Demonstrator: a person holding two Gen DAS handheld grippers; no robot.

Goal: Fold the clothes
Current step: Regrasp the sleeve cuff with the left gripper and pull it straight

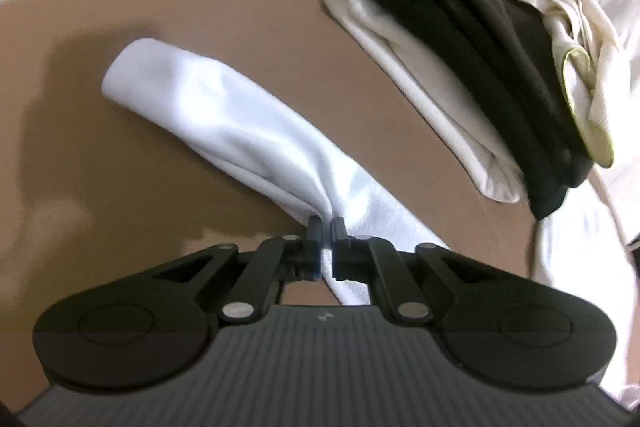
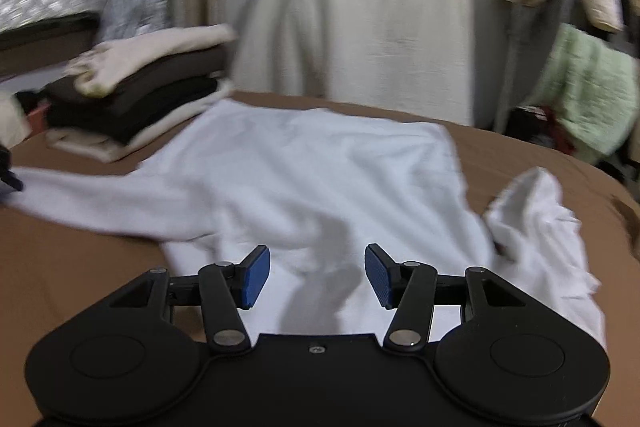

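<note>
Brown bedspread [image 2: 80, 267] underneath — white long-sleeved top [image 2: 320, 179] spread mid-frame, folded stack [image 2: 132, 95] upper left. Left gripper [image 1: 326, 225] clamped on a sleeve [image 1: 224, 123]; right gripper [image 2: 317, 275] parted, empty, above the top.

White long-sleeved top [image 2: 320, 167] flat on brown surface, sleeves outspread.

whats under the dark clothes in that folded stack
Under the dark folded clothes lies a cream folded garment, resting on the brown surface. Only its edges show; the rest is covered.
</note>
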